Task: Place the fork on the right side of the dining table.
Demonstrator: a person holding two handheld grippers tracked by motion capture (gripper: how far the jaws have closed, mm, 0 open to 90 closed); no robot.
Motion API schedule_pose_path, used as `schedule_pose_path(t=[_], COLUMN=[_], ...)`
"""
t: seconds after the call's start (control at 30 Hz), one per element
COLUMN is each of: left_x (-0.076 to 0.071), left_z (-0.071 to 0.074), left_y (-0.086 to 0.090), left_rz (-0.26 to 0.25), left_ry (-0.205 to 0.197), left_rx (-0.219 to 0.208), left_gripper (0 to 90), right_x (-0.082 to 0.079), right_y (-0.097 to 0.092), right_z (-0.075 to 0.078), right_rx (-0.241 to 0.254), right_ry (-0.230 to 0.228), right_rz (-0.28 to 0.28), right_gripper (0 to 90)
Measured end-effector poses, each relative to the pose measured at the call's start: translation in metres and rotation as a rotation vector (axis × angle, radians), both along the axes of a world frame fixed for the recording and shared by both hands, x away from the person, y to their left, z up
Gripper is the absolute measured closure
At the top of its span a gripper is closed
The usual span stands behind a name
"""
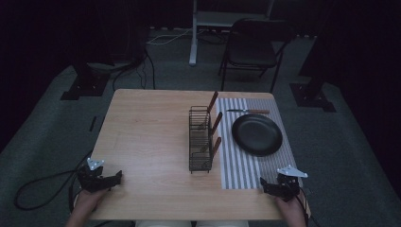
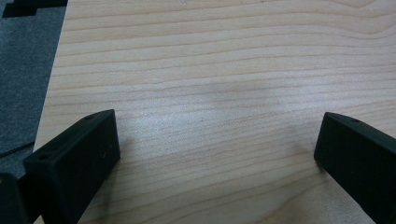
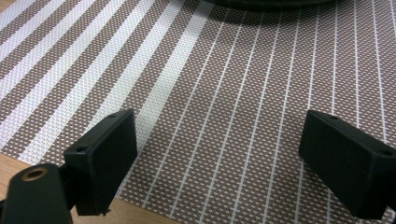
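Black and round, the plate [image 1: 257,135] lies on the striped placemat [image 1: 236,170] at the right side of the pale wooden surface [image 1: 146,142], empty as far as I can see. Just beyond it, at the far edge of the mat, a knife [image 1: 248,111] with a wooden handle lies crosswise, its blade pointing left. Along the mat's left edge stands a black wire rack [image 1: 200,139], a long narrow basket running away from the person. Three wooden handles lean up and out of it toward the plate; the utensil ends inside the wires are too dim to make out.

At the near right corner, the right gripper [image 1: 267,184] rests over the mat's near end, held in the person's right hand [image 1: 291,208]. In the right gripper view its jaws stand wide apart with only the brown-and-white weave between them, and the plate's dark rim [image 3: 271,3] shows at the top edge. At the near left corner, well apart from the rack, the left gripper [image 1: 115,178] sits at the surface's edge in the left hand [image 1: 87,201], a cable trailing off to the carpet. In the left gripper view its jaws are likewise spread wide over bare wood grain [image 2: 210,93], grasping nothing.

Behind the surface, on the grey carpet, a dark folding chair [image 1: 253,47] stands in the gloom.
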State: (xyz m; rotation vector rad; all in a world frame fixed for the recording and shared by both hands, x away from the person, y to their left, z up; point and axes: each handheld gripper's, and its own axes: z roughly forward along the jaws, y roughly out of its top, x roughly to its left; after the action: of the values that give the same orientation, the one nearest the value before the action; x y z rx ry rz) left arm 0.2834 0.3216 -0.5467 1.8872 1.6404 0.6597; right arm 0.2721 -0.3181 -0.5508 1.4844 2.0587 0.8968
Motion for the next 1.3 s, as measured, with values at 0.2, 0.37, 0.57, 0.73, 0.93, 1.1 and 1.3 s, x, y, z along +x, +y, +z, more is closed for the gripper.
schedule_pose_path(t=[0.2, 0.37, 0.57, 0.73, 0.93, 1.1, 1.3], left_x=[0.0, 0.0, 0.0, 0.0, 0.0, 0.0, 0.0], left_z=[0.0, 0.0, 0.0, 0.0, 0.0, 0.0, 0.0], left_y=[0.001, 0.001, 0.001, 0.001, 0.001, 0.001, 0.001], left_rz=[-0.011, -0.012, -0.012, -0.012, -0.011, -0.012, -0.012], left_ry=[0.001, 0.002, 0.002, 0.002, 0.001, 0.001, 0.0], left_rx=[0.001, 0.003, 0.003, 0.003, 0.002, 0.002, 0.002], left_gripper=[0.0, 0.0, 0.0, 0.0, 0.0, 0.0, 0.0], right_x=[-0.001, 0.0, 0.001, 0.005, 0.009, 0.008, 0.01], right_y=[0.001, 0.001, 0.002, 0.003, 0.0, 0.003, 0.009], right_z=[0.0, 0.0, 0.001, 0.005, 0.009, 0.017, 0.027], right_rx=[-0.003, -0.004, -0.011, -0.026, 0.005, 0.0, 0.015], right_ry=[-0.001, 0.003, 0.015, 0.053, 0.092, 0.092, 0.077], right_rz=[-0.005, -0.012, -0.009, -0.003, -0.009, 0.017, 0.057], right_gripper=[11.2, 11.2, 11.2, 11.2, 13.7, 14.0, 14.0])
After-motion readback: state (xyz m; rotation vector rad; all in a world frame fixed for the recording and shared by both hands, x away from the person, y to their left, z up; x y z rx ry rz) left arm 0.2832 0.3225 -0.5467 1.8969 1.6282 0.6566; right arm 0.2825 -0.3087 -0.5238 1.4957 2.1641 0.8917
